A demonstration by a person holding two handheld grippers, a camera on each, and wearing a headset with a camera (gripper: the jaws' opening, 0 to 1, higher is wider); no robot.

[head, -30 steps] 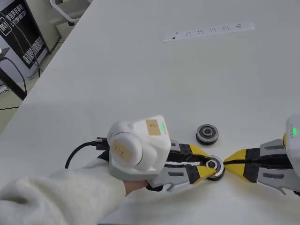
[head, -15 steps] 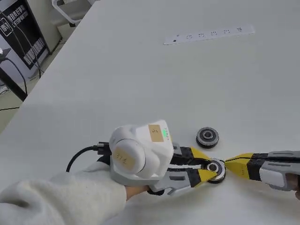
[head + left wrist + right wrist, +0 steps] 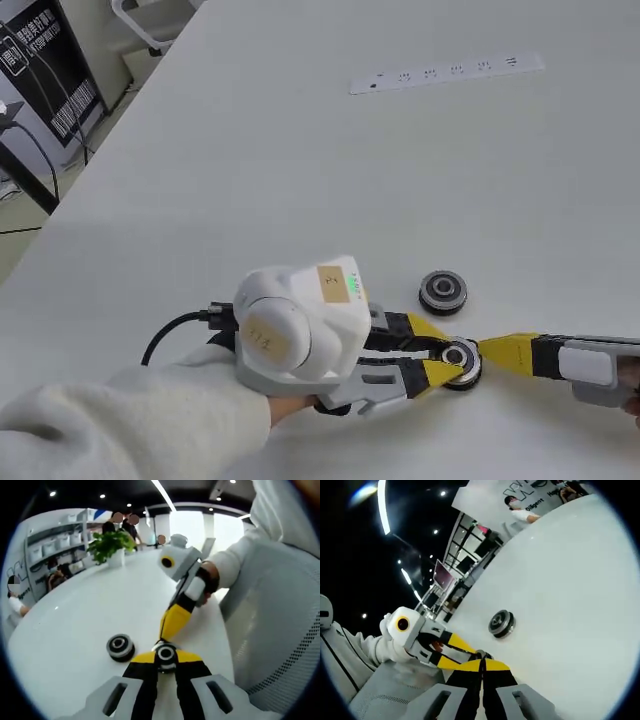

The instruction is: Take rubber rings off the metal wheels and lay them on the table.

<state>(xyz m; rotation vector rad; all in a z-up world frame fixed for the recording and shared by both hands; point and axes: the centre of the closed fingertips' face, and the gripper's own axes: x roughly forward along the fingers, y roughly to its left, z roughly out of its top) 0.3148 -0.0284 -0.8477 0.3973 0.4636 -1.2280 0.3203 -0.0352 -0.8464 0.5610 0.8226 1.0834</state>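
Left gripper (image 3: 447,358), tan sticker (image 3: 331,284) unreadable, clamps metal wheel (image 3: 460,353).

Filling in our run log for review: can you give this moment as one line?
left gripper: shut on held wheel | right gripper: shut, tips at that wheel's rim | second wheel: lying on table, apart

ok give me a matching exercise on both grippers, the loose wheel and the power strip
1 left gripper
2 right gripper
3 loose wheel
4 power strip

A far end of the table
B flat on the table, untouched
C jaws clamped on the held wheel
D jaws together, tips at the held wheel's rim

Pairs: 1-C, 2-D, 3-B, 4-A
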